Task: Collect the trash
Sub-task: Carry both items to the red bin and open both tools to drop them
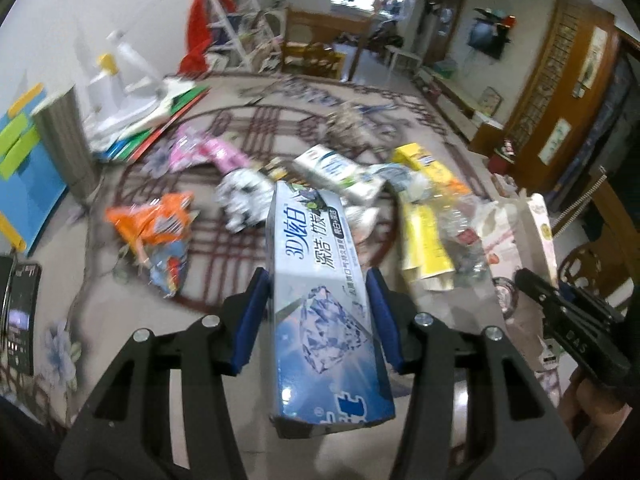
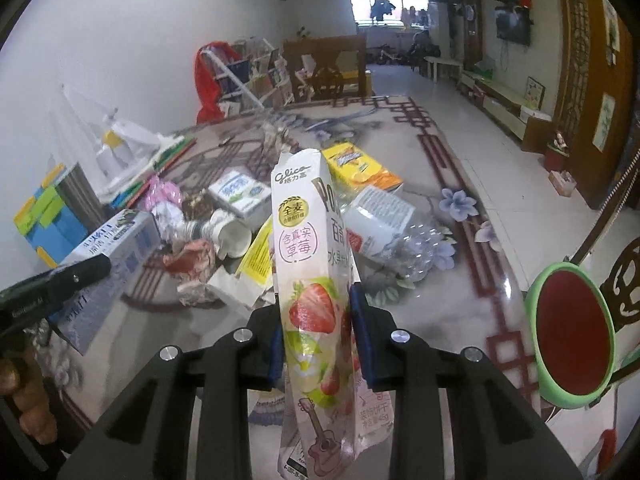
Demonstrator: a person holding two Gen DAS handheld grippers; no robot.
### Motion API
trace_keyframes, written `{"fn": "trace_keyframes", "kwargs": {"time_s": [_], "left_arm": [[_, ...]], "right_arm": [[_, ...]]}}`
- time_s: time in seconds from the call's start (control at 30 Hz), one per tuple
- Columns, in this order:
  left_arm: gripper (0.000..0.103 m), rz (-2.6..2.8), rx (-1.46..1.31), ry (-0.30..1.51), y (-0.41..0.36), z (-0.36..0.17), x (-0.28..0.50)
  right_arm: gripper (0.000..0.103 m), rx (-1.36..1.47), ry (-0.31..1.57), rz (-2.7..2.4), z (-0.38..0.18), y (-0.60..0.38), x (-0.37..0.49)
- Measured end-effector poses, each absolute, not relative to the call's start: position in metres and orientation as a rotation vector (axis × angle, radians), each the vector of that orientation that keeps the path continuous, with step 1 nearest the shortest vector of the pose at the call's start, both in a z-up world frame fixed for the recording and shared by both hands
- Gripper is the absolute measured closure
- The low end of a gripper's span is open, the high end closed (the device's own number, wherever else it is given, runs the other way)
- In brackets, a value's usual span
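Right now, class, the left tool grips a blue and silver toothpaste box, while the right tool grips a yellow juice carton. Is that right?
Not quite. The right tool grips a pink strawberry biscuit packet, as the right wrist view shows; the yellow juice carton lies on the table. The left tool does grip the blue and silver toothpaste box.

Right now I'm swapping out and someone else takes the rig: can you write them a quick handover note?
Left gripper: shut on the blue-and-silver toothpaste carton, lifted.
Right gripper: shut on the pink strawberry biscuit packet, lifted.
Done: both pieces picked up.
Left: bin them, then the orange snack wrapper, yellow carton, white milk carton, crushed clear plastic bottle and paper cup on the glass-topped table. Green-rimmed red bin stands at right.
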State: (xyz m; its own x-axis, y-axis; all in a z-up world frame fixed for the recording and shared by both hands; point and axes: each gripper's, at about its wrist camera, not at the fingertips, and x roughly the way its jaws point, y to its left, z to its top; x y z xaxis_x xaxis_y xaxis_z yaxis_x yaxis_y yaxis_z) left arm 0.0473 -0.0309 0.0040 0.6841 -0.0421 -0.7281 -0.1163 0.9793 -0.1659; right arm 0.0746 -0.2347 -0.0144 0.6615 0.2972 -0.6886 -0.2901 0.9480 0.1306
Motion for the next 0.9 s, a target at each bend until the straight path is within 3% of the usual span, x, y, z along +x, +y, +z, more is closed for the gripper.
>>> {"fn": "trace_keyframes", "kwargs": {"time_s": [0.53, 0.9], "left_arm": [[0.055, -0.398, -0.139, 0.779, -0.199, 0.051, 0.112], [0.054, -0.727, -0.168, 0.873, -0.330, 0.038, 0.159]], "right_arm": [[0.075, 0.165, 0.718, 0.067, 0.034, -0.397, 0.088], [0.075, 0.193, 0.752, -0.125, 0.028, -0.514, 0.091]]}}
